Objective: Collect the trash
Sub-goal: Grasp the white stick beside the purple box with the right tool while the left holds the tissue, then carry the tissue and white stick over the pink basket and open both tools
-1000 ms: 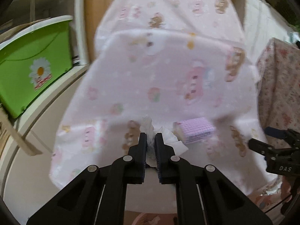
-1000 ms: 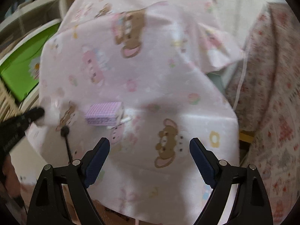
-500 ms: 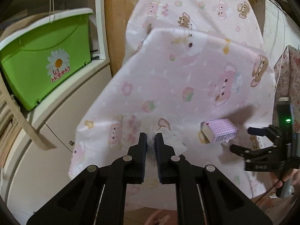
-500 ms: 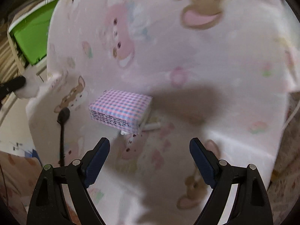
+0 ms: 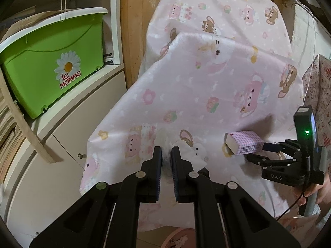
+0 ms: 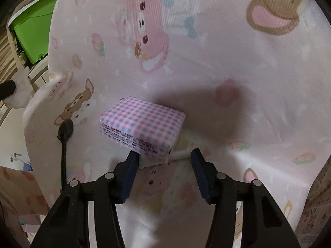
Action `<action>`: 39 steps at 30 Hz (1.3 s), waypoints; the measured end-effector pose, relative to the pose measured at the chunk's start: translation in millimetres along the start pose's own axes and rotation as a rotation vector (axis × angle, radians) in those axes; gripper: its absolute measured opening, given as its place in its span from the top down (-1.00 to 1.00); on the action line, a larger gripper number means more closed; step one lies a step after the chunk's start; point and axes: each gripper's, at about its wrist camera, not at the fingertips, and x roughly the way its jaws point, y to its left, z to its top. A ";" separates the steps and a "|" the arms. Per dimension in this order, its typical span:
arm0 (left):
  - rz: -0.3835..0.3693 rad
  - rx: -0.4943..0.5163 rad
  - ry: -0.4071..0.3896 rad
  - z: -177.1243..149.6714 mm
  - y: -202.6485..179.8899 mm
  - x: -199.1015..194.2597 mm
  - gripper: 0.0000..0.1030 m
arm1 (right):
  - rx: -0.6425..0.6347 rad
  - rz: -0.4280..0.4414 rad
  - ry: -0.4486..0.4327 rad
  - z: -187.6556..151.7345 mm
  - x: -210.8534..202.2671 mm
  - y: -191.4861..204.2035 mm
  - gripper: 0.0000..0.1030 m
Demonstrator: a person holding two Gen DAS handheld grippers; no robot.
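A pack of tissues in pink and blue check (image 6: 142, 126) lies on a table under a pink cartoon-print cloth (image 6: 227, 62). My right gripper (image 6: 163, 155) is at the pack's near end with its jaws closing. The left pad is at the pack's corner and the right pad stands apart from it. A thin white roll (image 6: 182, 155) lies under that end. In the left wrist view the pack (image 5: 245, 142) sits right of my left gripper (image 5: 166, 155), which is shut on a crumpled white tissue (image 5: 194, 155) by the cloth's near edge. My right gripper (image 5: 258, 150) shows there too.
A green lidded bin (image 5: 51, 68) stands on a white cabinet (image 5: 72, 128) to the left, with a wooden slat (image 5: 24, 128) leaning in front. A floral cloth (image 5: 322, 95) hangs at the right. A black cable with a round end (image 6: 65, 128) hangs over the table's left edge.
My right gripper came down close to the checked pack and its jaws narrowed around the pack's near end. My left gripper, still gripping the tissue, drew back a little from the table.
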 end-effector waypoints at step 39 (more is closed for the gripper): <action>-0.047 0.039 0.044 -61.5 -9.7 -82.2 0.81 | 0.180 -0.008 -0.259 -88.3 -191.9 87.2 -0.06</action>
